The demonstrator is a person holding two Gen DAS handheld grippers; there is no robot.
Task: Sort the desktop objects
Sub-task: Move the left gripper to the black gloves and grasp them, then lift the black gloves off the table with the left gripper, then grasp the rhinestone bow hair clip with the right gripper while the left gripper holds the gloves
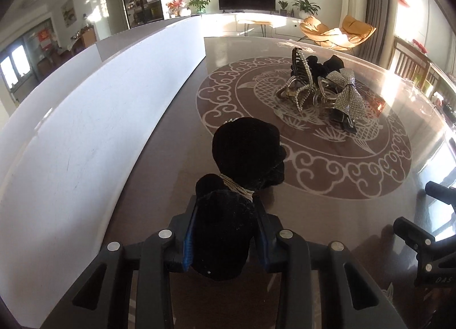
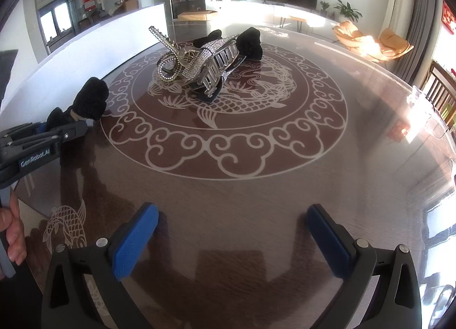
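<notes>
My left gripper [image 1: 225, 215] is shut on a black velvet bow hair clip [image 1: 248, 155] with a silver band at its middle; its far end rests near the table surface beside the white box [image 1: 85, 129]. In the right wrist view the same bow [image 2: 91, 98] shows at the left in the left gripper [image 2: 68, 126]. A pile of hair accessories lies at the table's centre: a rhinestone claw clip [image 1: 299, 78], a silver rhinestone bow [image 1: 349, 95] and a black scrunchie [image 1: 327, 65]; the pile also shows in the right wrist view [image 2: 205, 61]. My right gripper [image 2: 232, 232] is open and empty above the table.
The round dark table [image 2: 256, 192] has a glass top with a white fish and cloud pattern. A long white box wall [image 2: 85, 35] runs along its left side. Chairs [image 1: 410, 64] stand at the far right. The right gripper's body [image 1: 427, 243] shows at the right edge.
</notes>
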